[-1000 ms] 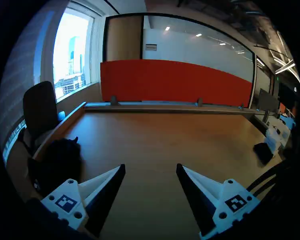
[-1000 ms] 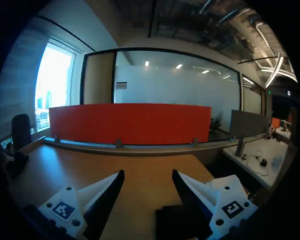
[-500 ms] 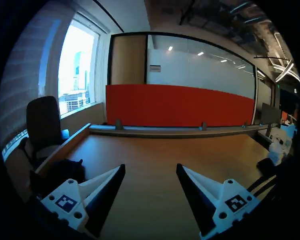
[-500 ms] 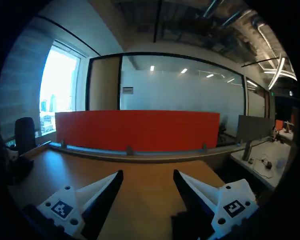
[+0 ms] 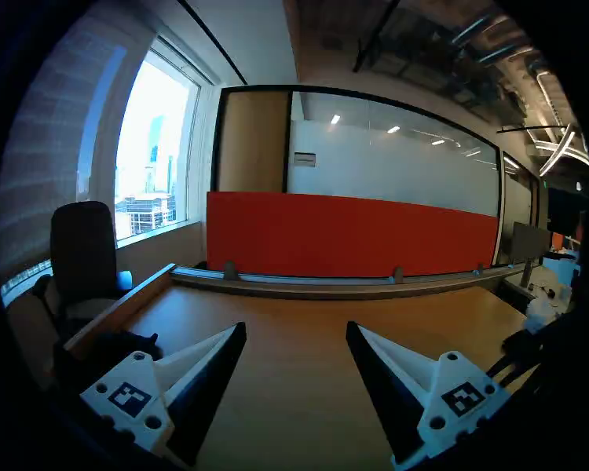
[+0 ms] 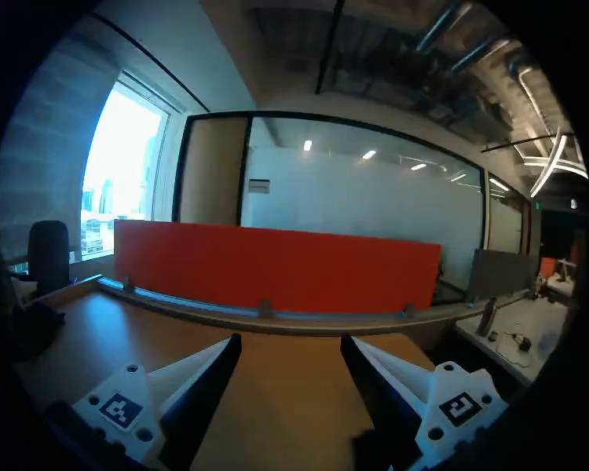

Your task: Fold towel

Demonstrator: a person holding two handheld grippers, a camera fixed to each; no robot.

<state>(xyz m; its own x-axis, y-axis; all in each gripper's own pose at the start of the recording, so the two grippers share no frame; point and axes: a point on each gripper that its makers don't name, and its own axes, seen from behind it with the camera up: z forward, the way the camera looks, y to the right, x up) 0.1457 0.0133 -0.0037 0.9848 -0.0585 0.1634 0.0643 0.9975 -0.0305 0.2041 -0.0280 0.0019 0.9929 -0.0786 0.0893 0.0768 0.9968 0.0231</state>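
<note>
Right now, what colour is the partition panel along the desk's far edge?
The partition panel is plain orange-red, best seen in the left gripper view.

- A dark towel (image 5: pixel 126 346) lies in a loose, rumpled heap at the left edge of the wooden table (image 5: pixel 310 369), in the left gripper view. It is unfolded and bunched up rather than spread flat.
- The heap sits just beyond the left finger of the left gripper (image 5: pixel 294 334), not touching it and not between its fingers.
- In the right gripper view the same dark heap (image 6: pixel 29 330) sits far off to the left on the table, well apart from the right gripper (image 6: pixel 290 341).
- Its weave, edges and corners are too dark to make out.
- A second dark shape (image 6: pixel 365 454) lies low by the right gripper's right finger; too little of it shows to identify it.
</note>
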